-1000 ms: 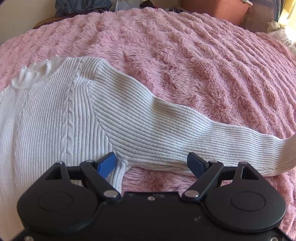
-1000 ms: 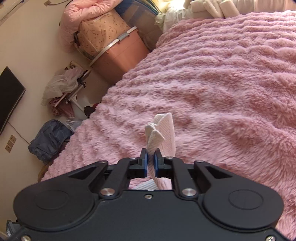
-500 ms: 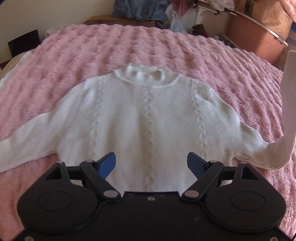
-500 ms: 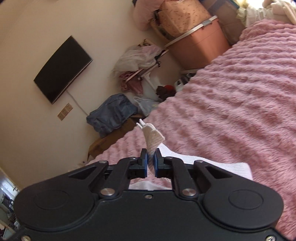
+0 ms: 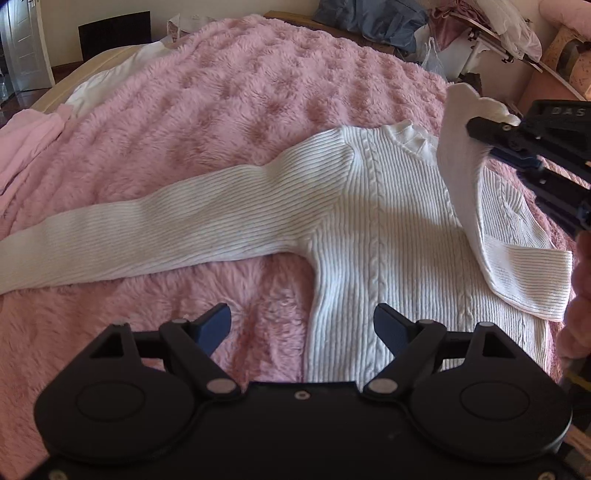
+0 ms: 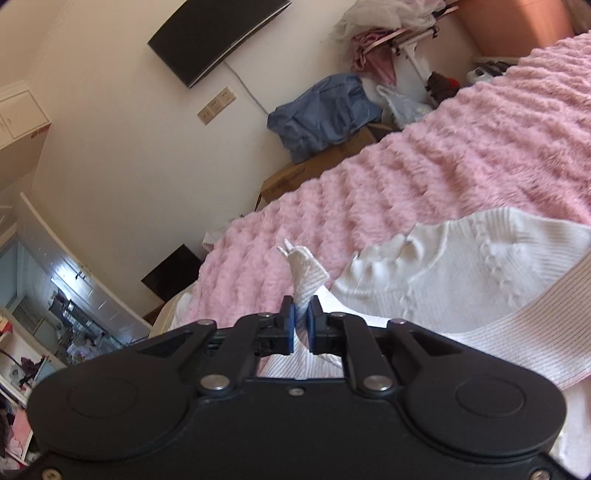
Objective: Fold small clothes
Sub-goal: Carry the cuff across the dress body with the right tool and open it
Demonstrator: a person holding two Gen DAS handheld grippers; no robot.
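Note:
A white ribbed sweater (image 5: 388,229) lies flat on the pink fluffy blanket (image 5: 221,122). Its left sleeve (image 5: 147,236) stretches out flat to the left. My right gripper (image 6: 301,325) is shut on the cuff of the right sleeve (image 6: 304,273) and holds it above the sweater's body; the lifted sleeve (image 5: 461,173) hangs folded over the chest, and the right gripper (image 5: 517,144) shows at the right edge of the left wrist view. My left gripper (image 5: 302,325) is open and empty, low over the sweater's hem near the left armpit.
A pink garment (image 5: 26,147) and a white cloth (image 5: 110,81) lie at the blanket's far left. Beyond the bed are a cardboard box (image 6: 314,173) with blue clothes (image 6: 325,110), a cluttered rack (image 5: 498,40) and a wall TV (image 6: 218,33).
My right gripper has carried the sleeve cuff up and across over the sweater's body. My left gripper has swung left, from the right sleeve to the left one, still open.

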